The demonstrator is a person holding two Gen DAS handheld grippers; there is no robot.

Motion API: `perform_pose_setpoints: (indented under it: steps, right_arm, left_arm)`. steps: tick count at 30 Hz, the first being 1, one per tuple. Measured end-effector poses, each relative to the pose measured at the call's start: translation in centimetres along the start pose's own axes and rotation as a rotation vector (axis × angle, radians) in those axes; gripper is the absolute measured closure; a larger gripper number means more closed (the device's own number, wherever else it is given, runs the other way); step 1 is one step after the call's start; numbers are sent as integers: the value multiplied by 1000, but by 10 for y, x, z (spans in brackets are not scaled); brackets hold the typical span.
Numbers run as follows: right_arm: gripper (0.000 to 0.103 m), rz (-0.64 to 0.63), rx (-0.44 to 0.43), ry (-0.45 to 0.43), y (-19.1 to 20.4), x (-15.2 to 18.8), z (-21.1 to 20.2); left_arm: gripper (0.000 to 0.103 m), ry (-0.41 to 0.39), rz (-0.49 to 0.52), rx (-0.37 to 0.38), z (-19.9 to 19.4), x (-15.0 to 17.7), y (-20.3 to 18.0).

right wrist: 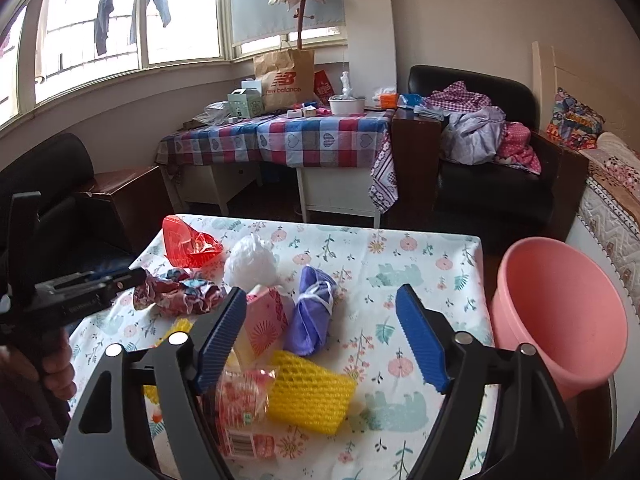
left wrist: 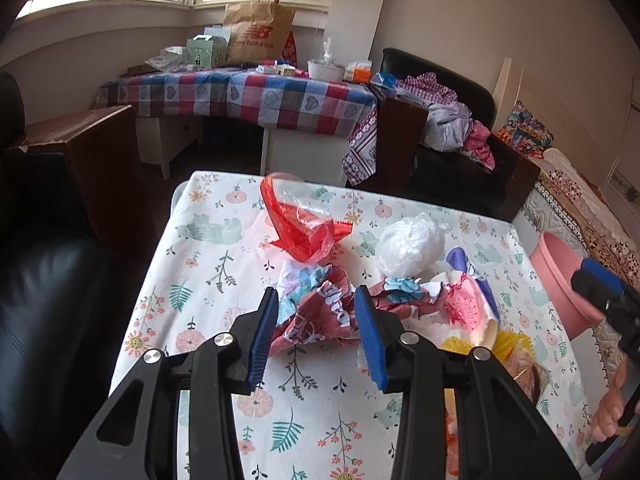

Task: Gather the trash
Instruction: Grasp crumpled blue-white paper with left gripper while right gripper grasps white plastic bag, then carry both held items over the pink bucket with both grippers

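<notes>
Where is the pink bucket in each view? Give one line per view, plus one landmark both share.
Left wrist view: the pink bucket sits at the right edge, beyond the floral table's right side, partly hidden by the right gripper.
Right wrist view: the pink bucket fills the right side, beside the table's right edge, its open mouth facing the camera.
Shared landmark: the white crumpled plastic bag on the floral tablecloth.

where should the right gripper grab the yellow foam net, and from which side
Grip the yellow foam net across its short width near the middle, coming down from above. It lies flat, its right side free, and the right gripper stands open over it. A snack packet crowds its left end.
</notes>
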State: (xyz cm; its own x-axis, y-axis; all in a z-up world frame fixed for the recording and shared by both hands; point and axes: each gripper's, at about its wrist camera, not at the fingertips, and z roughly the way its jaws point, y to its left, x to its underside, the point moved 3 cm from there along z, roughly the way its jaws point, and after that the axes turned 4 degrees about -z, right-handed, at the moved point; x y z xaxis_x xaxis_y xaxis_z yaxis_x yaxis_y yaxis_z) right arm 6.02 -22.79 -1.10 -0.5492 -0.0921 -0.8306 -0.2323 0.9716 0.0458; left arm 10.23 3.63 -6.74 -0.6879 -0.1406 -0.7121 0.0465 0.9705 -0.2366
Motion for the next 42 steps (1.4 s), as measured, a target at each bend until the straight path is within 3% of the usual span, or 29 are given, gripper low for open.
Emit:
perform_pose_setpoints:
  steps: [5, 13, 27, 28, 30, 33, 38, 42]
  right_arm:
    - [32, -40, -66, 39, 9, -21, 25]
    - [32, -120, -125, 86, 28, -45, 66]
    - [32, -165, -218, 254, 46, -50, 143]
    - [34, -166, -221, 269, 47, -49, 148]
    - [56, -162, -234, 299, 48, -46, 153]
    - [73, -139, -267, 341, 49, -41, 158]
    - [87, -145, -276, 326, 51, -36, 142]
    - [88, -108, -275, 268, 44, -40, 111]
  left_arm:
    - [67, 21, 3, 13, 9, 5, 2]
    - [98, 53, -29, 43, 17, 14, 9]
    - [100, -4, -22, 117, -19, 17, 4]
    - [100, -6, -22, 119, -21, 17, 4]
    - [100, -8, -21, 119, -25, 16, 3]
    - [100, -9, -22, 115, -27, 16, 2]
    - [100, -24, -11, 113, -35, 14, -2]
    - [100, -45, -8, 114, -44, 12, -5]
